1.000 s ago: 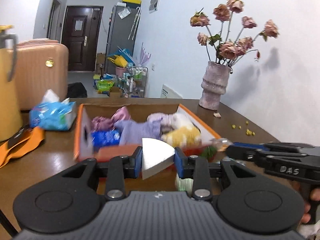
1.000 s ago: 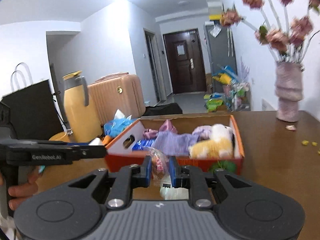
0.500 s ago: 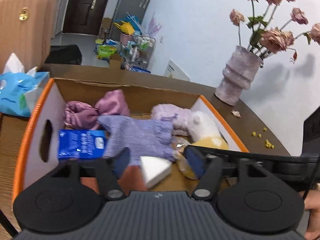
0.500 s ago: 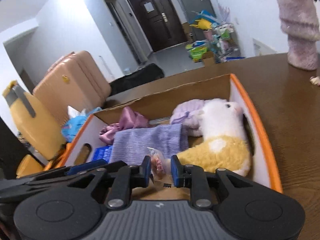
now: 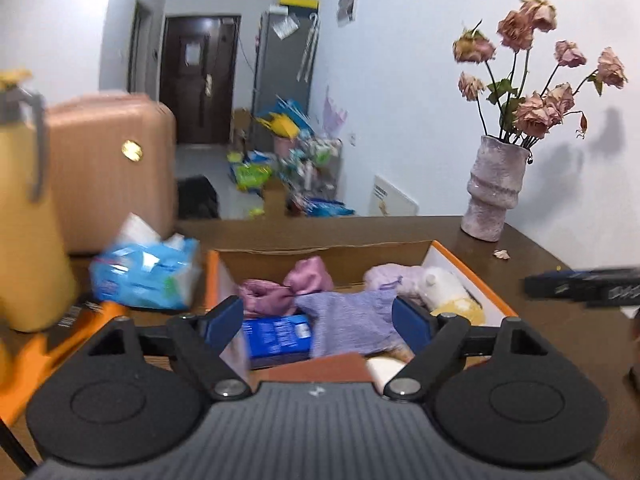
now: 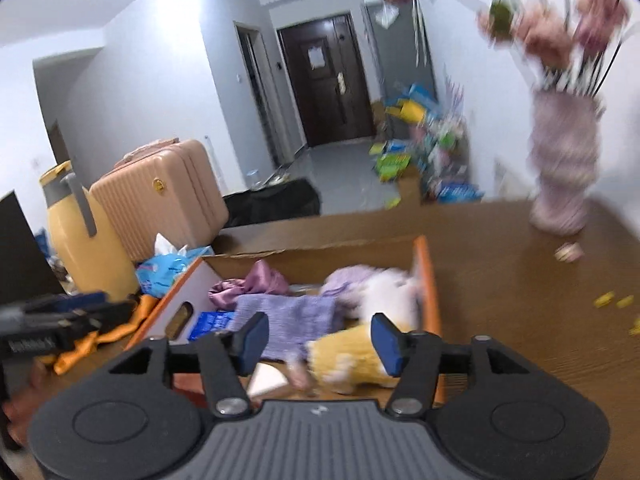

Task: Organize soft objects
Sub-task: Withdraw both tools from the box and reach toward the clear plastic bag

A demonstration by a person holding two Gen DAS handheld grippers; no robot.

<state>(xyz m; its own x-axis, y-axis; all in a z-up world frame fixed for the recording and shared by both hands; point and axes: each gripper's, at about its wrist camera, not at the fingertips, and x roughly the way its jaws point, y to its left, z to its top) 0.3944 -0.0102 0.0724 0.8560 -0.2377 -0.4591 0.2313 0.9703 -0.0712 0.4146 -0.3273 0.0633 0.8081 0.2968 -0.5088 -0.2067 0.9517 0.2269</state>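
Note:
An orange-rimmed cardboard box [image 5: 472,272] on the brown table holds soft things: a lilac knit cloth [image 5: 352,316], a pink satin bow [image 5: 292,288], a blue packet [image 5: 278,338], a white and yellow plush [image 5: 448,292] and a white wedge sponge [image 5: 386,368]. My left gripper [image 5: 318,326] is open and empty above the box's near edge. My right gripper [image 6: 316,338] is open and empty over the box [image 6: 424,276], above the yellow plush [image 6: 352,360] and the sponge [image 6: 268,378].
A vase of dried roses [image 5: 494,192] stands at the table's back right. A blue tissue pack [image 5: 144,272], a yellow jug [image 5: 28,220] and an orange strap [image 5: 48,352] lie left of the box. A pink suitcase [image 5: 108,168] stands behind.
My left gripper let go of the white sponge into the box and pulled back. My right gripper opened, dropping the small clear packet into the box. Both lifted.

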